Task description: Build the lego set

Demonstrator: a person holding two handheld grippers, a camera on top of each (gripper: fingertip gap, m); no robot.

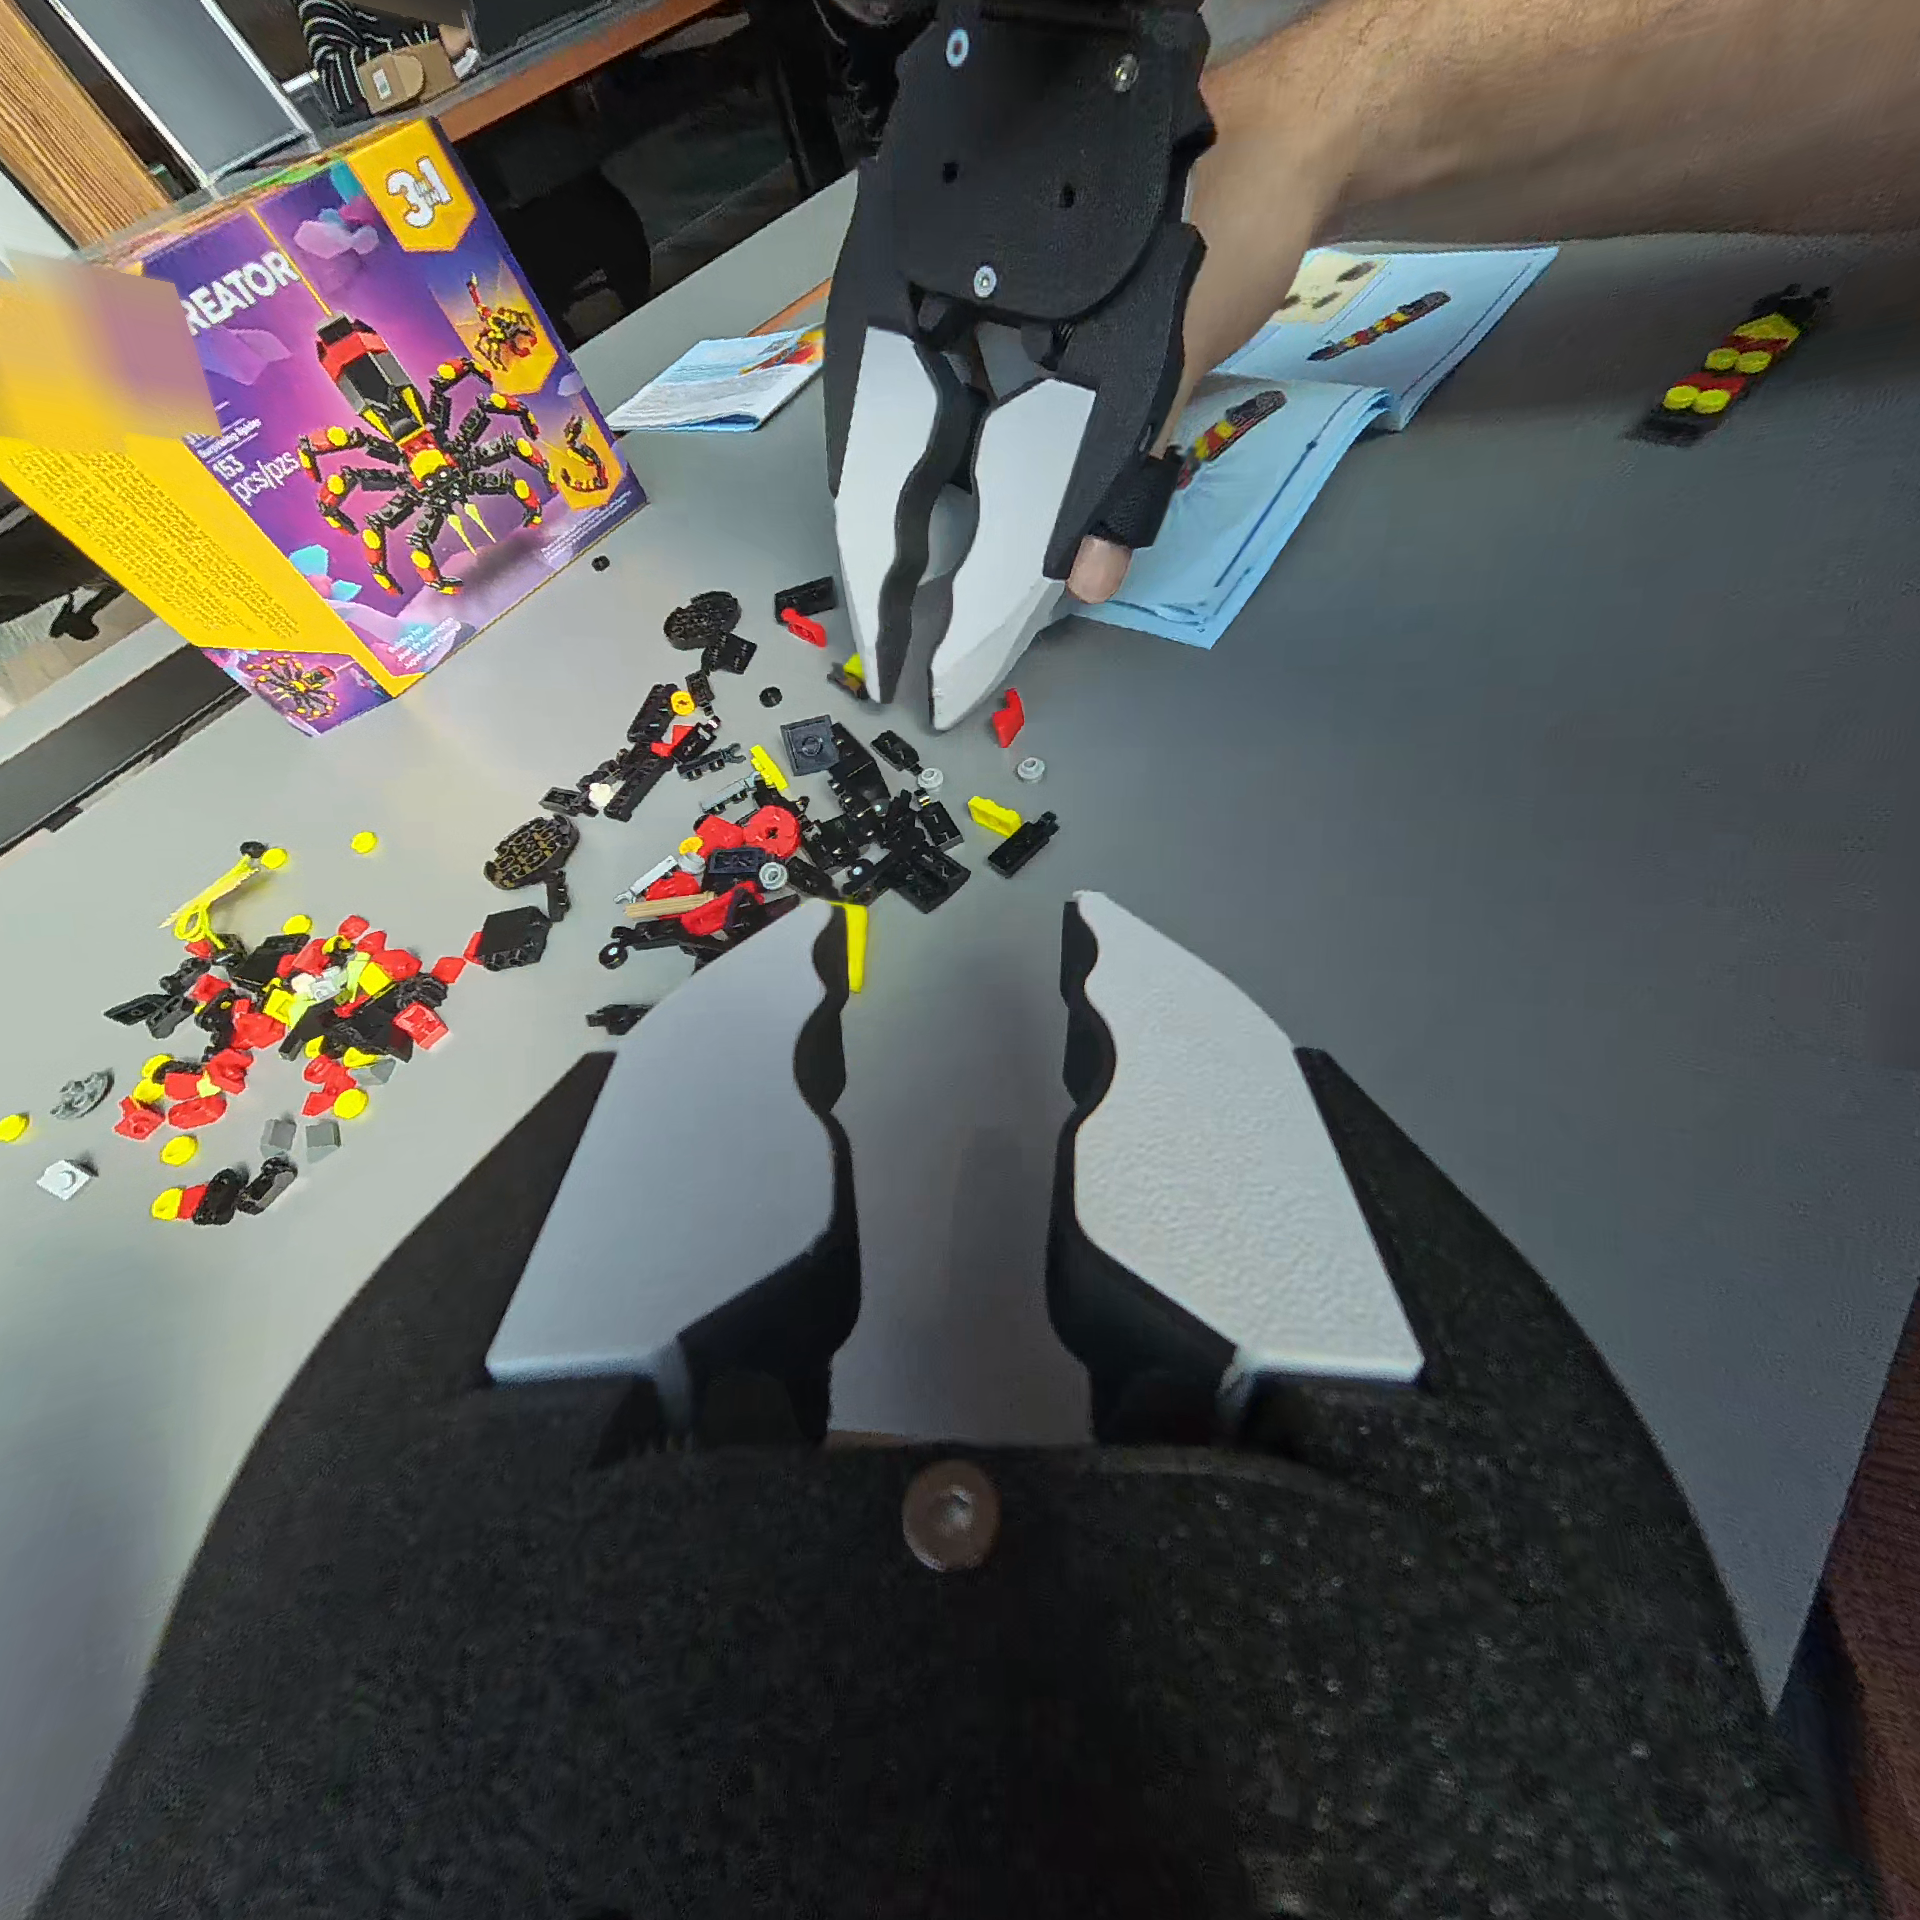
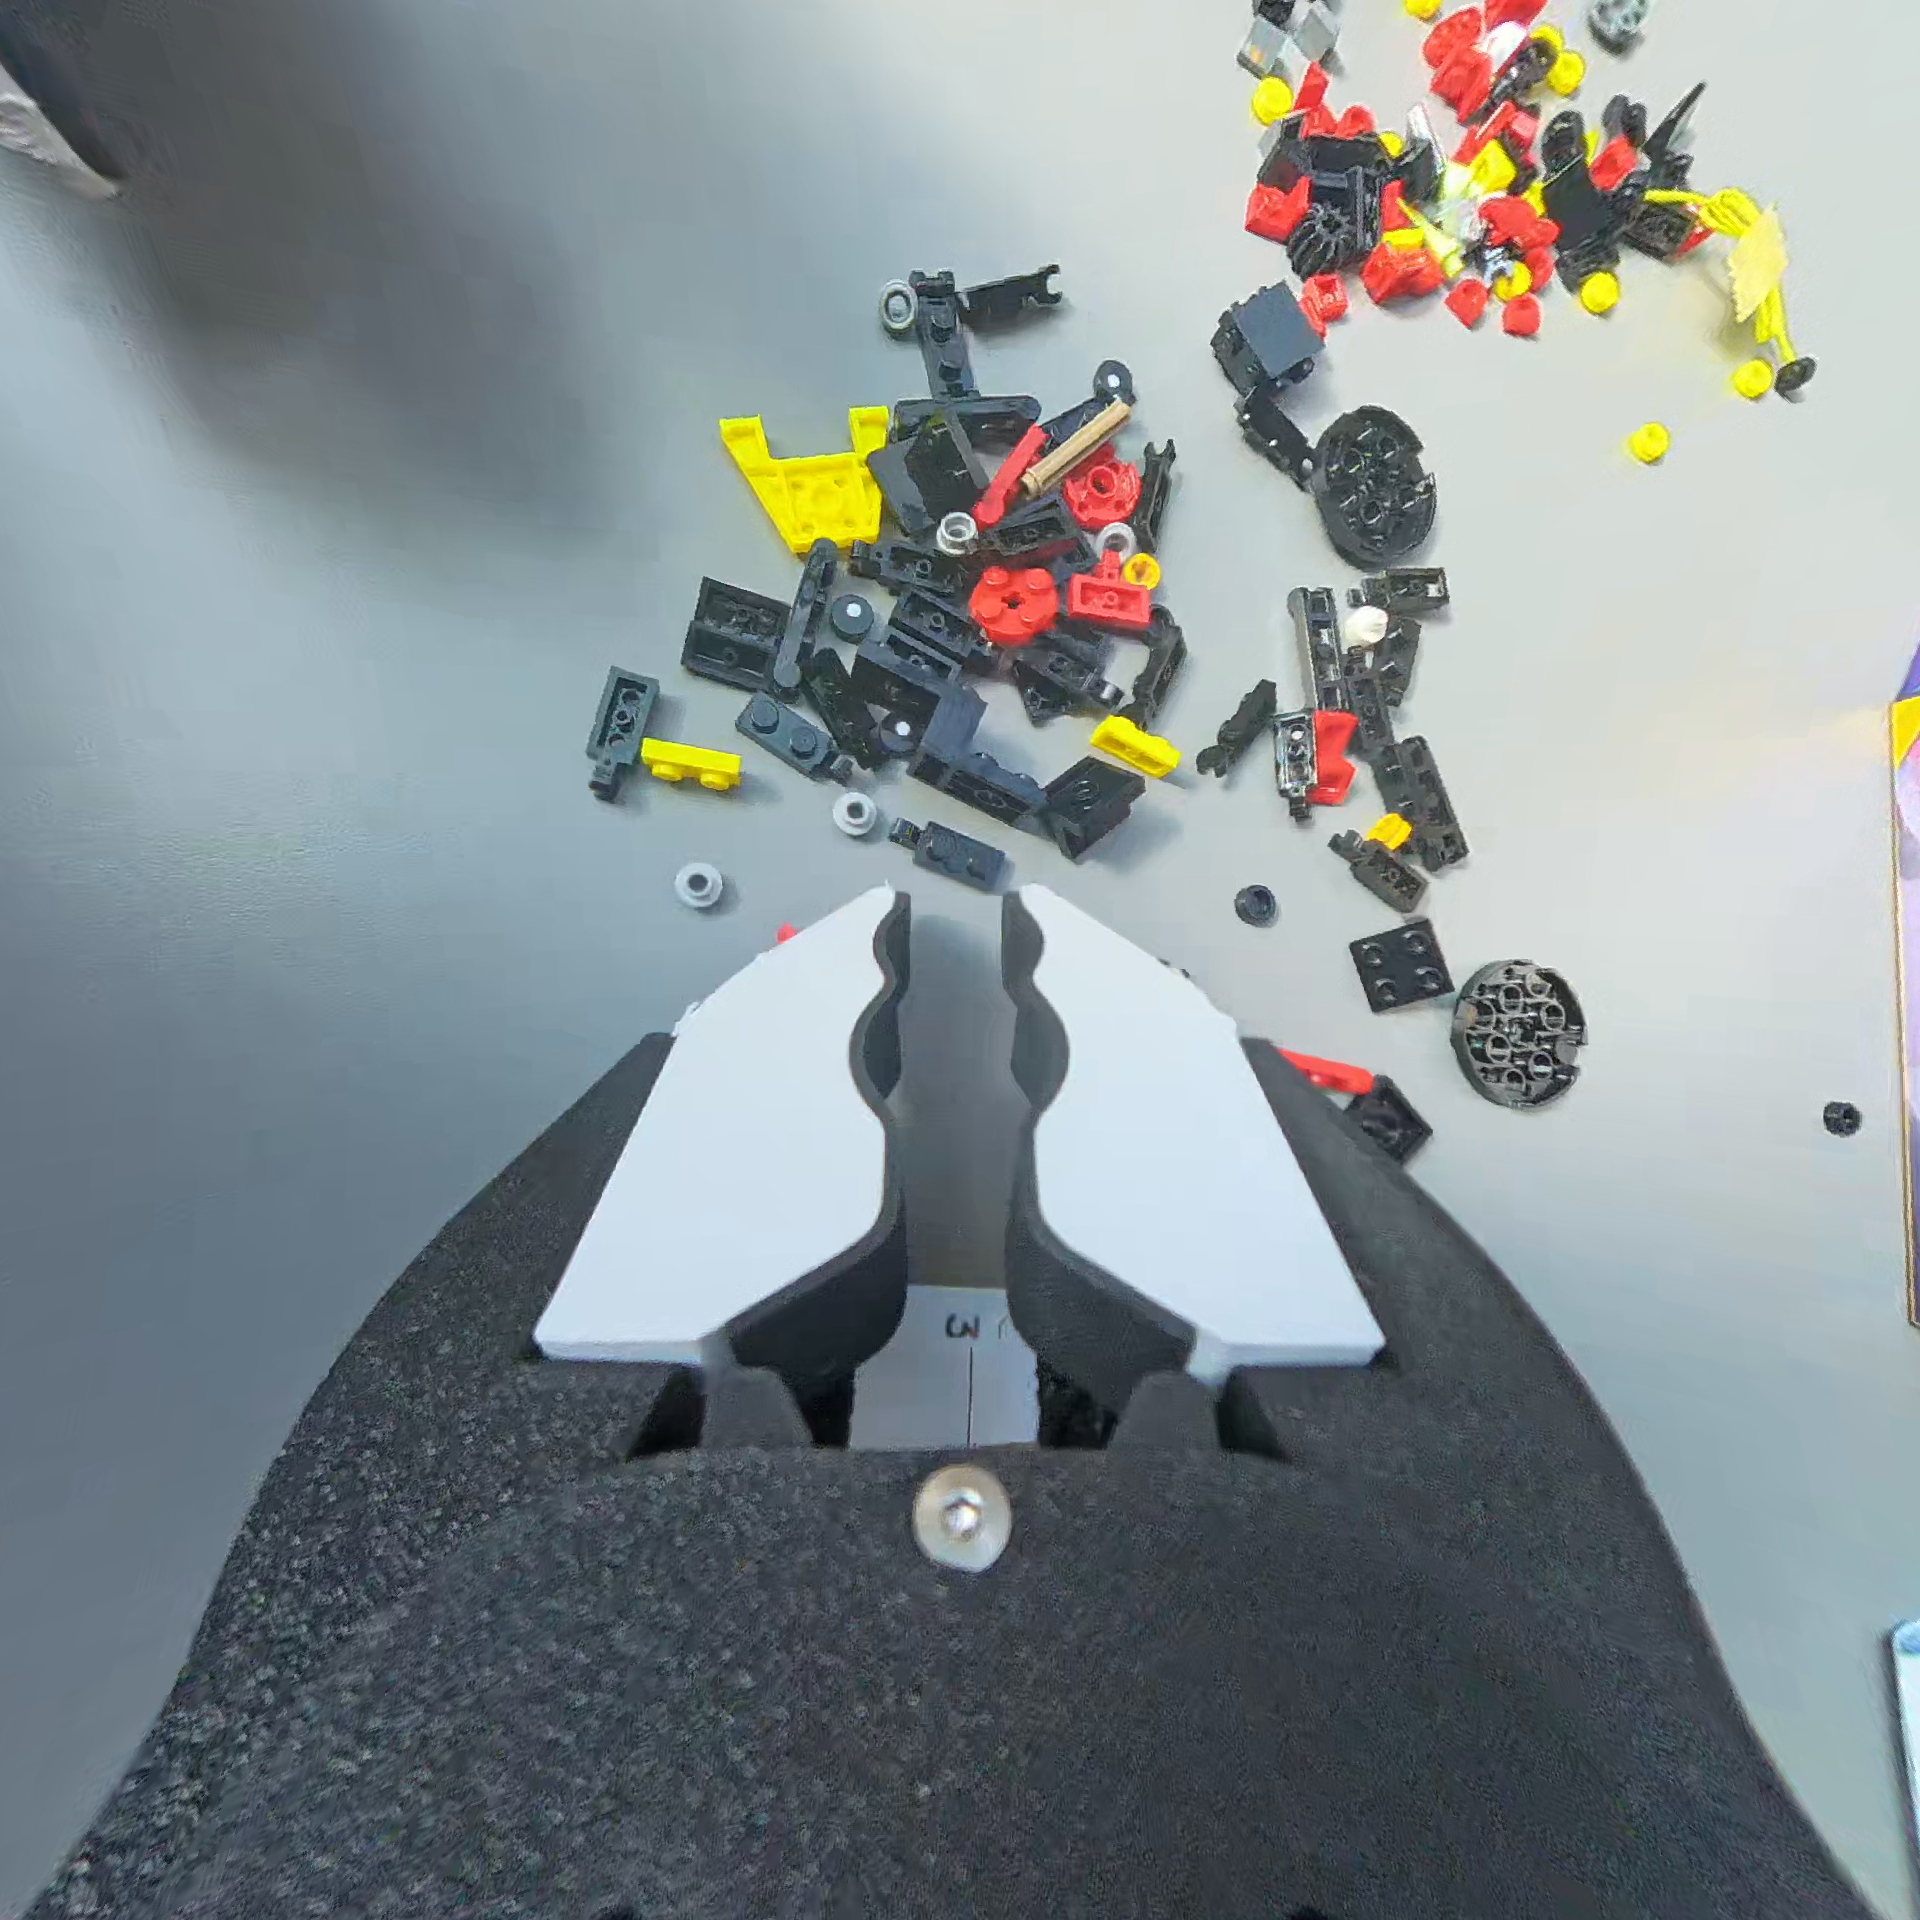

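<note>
While both tools are over the grey table (image 1: 1455, 831), nothing sits between either pair of fingers.

Left gripper (image 1: 951, 914): jaws spread wide with bare table in the gap; its tips are at the near edge of the mostly black pile of loose pieces (image 1: 831, 831), the yellow wedge plate (image 1: 854, 940) just beside the left fingertip.

Right gripper (image 2: 951, 899): jaws parted by a narrow gap, empty; from the left wrist view it points steeply down at the far edge of the same pile (image 1: 909, 696), held by a person's hand (image 1: 1164, 457).

Pieces nearest the right jaws: a small dark plate (image 2: 961, 852) just ahead of the tips, a grey round stud (image 2: 699, 886) off to the left, a black square plate (image 2: 1401, 964) to the right.

Second pile (image 1: 281, 1018): red, yellow and black pieces, lying well apart to the left of the left gripper.

Partly built strip (image 1: 1735, 364): black with red and yellow studs, far right on the table, well apart from both jaws.

Instruction booklet (image 1: 1351, 416): open, light blue, behind the right gripper.

Set box (image 1: 343, 436): purple and yellow, standing at the far left.
</note>
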